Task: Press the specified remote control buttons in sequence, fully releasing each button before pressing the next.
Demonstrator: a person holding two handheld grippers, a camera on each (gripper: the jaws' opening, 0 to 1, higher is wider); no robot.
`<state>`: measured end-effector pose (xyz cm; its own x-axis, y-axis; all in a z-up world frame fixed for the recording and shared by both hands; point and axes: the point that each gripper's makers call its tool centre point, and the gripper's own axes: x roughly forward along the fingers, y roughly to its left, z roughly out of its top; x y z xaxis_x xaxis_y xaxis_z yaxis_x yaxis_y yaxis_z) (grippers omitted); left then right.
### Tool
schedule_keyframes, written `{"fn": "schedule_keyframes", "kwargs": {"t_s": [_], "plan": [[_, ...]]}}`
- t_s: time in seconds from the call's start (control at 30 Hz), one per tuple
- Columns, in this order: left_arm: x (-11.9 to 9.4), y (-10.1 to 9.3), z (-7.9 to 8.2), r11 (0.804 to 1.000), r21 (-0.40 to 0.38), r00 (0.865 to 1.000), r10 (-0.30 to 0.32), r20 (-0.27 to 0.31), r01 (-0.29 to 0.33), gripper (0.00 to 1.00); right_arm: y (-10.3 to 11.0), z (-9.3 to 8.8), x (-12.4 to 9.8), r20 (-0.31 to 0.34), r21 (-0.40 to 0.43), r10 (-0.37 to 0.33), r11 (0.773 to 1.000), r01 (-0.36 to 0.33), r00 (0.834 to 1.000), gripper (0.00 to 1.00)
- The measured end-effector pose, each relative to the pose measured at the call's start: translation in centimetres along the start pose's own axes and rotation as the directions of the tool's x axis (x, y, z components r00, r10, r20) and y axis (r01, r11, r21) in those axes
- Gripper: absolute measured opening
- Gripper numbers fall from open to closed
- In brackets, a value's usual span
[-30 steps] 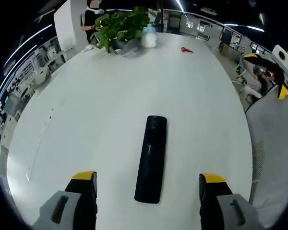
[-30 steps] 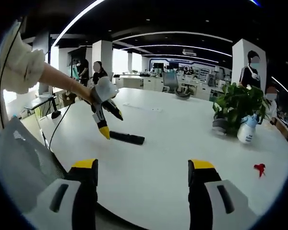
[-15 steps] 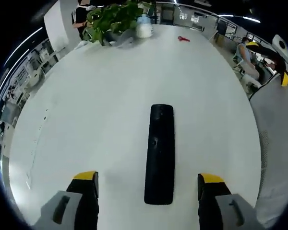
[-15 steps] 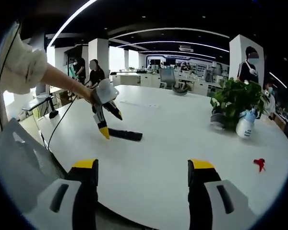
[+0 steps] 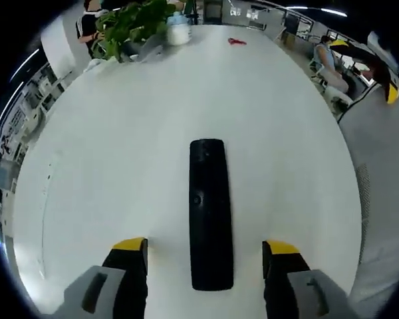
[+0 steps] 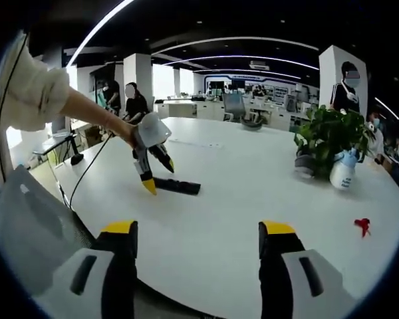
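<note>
Remote: a long, slim black bar [image 5: 210, 214] lying flat on the white table [image 5: 120, 133], long axis running away from the left gripper view's camera. A small round button shows near its middle; the other markings are too faint to read. In the right gripper view it is a thin dark strip [image 6: 177, 186] near the table's left edge.
Left gripper: [image 5: 205, 251] jaws wide apart, yellow-tipped, one on each side of the remote's near end, gaps showing on both sides, holding nothing. In the right gripper view it [image 6: 157, 175] hangs from a person's hand, tips pointing down; one yellow tip is just beside the remote's left end, and contact cannot be told.
Right gripper: [image 6: 196, 236] jaws wide apart, holding nothing, above the table's near edge, well apart from the remote.
Table, far side: a potted plant [image 6: 329, 139], a white spray bottle [image 6: 341, 173] just beside it, and a small red object [image 6: 363, 225] lying apart from them.
Near edge: a grey mesh chair back [image 6: 36, 226] at the left.
</note>
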<state>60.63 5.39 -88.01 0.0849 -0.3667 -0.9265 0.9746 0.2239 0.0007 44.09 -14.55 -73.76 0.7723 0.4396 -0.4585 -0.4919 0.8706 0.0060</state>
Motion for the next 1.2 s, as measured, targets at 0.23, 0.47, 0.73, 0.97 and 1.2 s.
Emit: {"fn": "schedule_keyframes", "kwargs": {"t_s": [0.23,0.47,0.73,0.97,1.2], "plan": [[-0.2,0.0,0.2,1.0,-0.016,1.0,-0.012,-0.004,0.012,0.46,0.3,-0.1,0.1,-0.005,0.001,0.018,1.0,-0.018,1.0,0.75],[-0.4,-0.4,-0.3,1.0,-0.004,0.999,-0.029,-0.03,0.029,0.32,0.5,-0.1,0.1,-0.009,-0.001,0.031,1.0,-0.031,0.999,0.74],[-0.8,-0.7,-1.2,0.999,0.022,0.996,-0.039,-0.076,0.041,0.26,0.6,-0.2,0.2,-0.012,-0.004,0.038,0.999,-0.038,0.999,0.74],[-0.5,-0.7,-1.1,0.997,0.073,0.994,-0.028,-0.107,0.036,0.26,0.6,-0.3,0.2,-0.017,-0.004,0.042,0.999,-0.042,0.999,0.73],[-0.4,-0.7,-1.1,0.994,0.098,0.991,-0.034,-0.129,0.047,0.25,0.8,-0.4,0.3,-0.021,-0.001,0.051,0.999,-0.051,0.998,0.71]]}}
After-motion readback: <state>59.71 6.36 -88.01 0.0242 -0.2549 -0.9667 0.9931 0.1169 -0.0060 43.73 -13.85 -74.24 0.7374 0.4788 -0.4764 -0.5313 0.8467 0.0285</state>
